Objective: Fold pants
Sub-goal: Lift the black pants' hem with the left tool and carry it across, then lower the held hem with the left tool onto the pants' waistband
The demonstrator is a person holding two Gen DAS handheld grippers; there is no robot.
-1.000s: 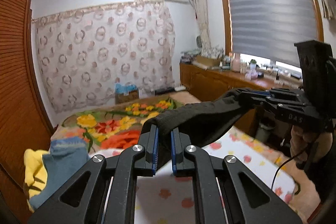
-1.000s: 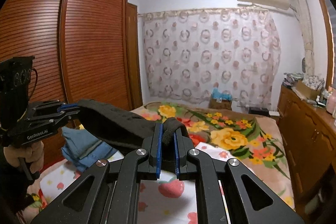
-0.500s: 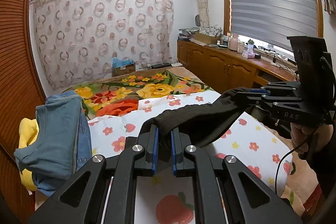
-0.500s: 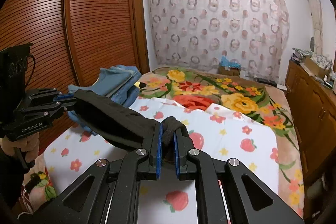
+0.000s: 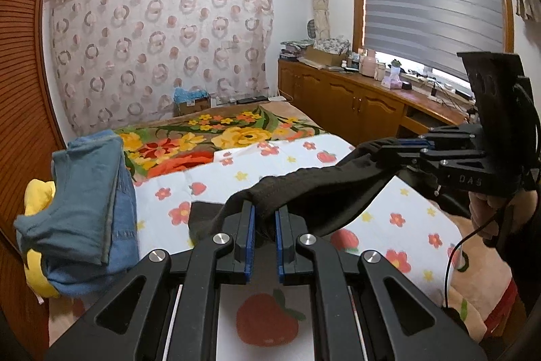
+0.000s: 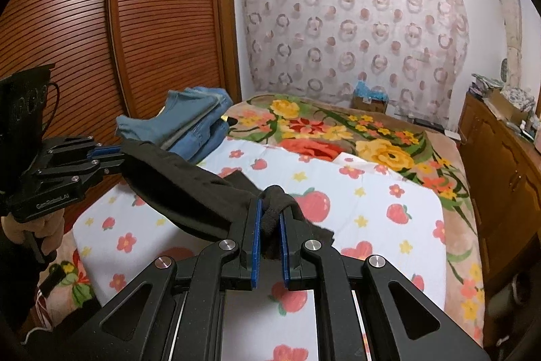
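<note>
While the dark pants (image 5: 324,188) are stretched between both claws above the bed, a lower fold is draped onto the strawberry-print sheet (image 5: 382,208), which lies bare beyond it. Stacked blue clothes (image 6: 189,124) crowd the bed edge beside the wardrobe. The left claw (image 5: 264,225) and right claw (image 6: 269,225) are each clamped on bunched fabric, tilted downward.

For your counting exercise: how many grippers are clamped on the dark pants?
2. The left gripper holds one end, the right gripper the other; the pants hang between them above the bed.
</note>
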